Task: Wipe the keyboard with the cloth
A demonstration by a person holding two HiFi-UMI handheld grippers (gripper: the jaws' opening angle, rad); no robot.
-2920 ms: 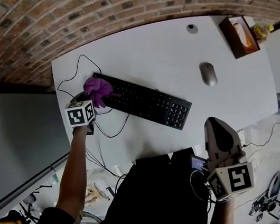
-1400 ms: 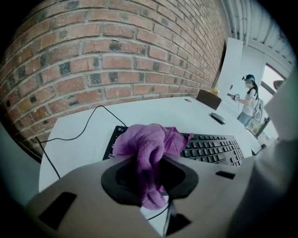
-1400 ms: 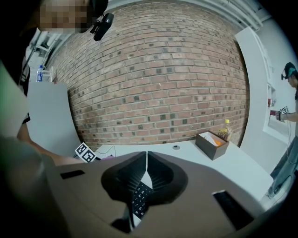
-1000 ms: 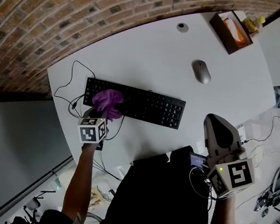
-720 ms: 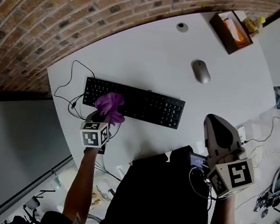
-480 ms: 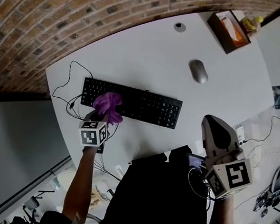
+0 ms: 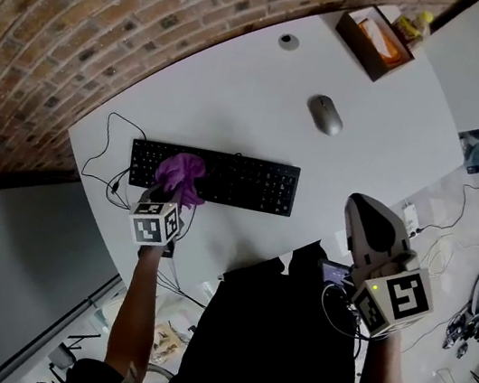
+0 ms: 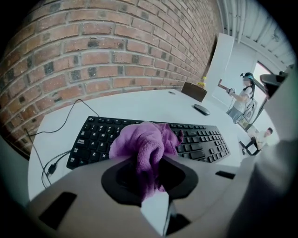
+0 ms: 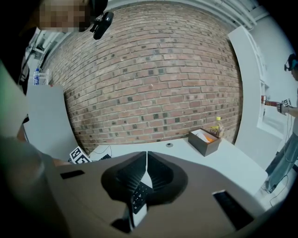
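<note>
**Cloth on the keys, left end of the keyboard**

My left gripper (image 7: 174, 193) had its jaws closed tight on the purple cloth (image 7: 180, 172). A narrow fold was pinched between them, and the rest bunched out ahead in a loose wad. In the left gripper view that wad sat on the black keyboard (image 7: 239, 181), over the keys of its left half, with the letter rows showing on one side and the number pad well off on the other. The gripper pointed down at the keys at a steep slant.

The keyboard lay flat on the white bench (image 7: 266, 90), its long side roughly facing me, and its cable (image 7: 104, 142) looped off the left end toward the brick wall (image 7: 61, 8).

My right gripper (image 7: 365, 216) hung off the near edge of the bench, well apart from the keyboard. Its jaws were pressed together with nothing between them, as the right gripper view showed plainly.

Farther back on the bench lay a grey mouse (image 7: 326, 115), and beyond it an open brown box (image 7: 369, 37) stood at the far corner with a yellow bottle (image 7: 414, 26) just beside it.
</note>
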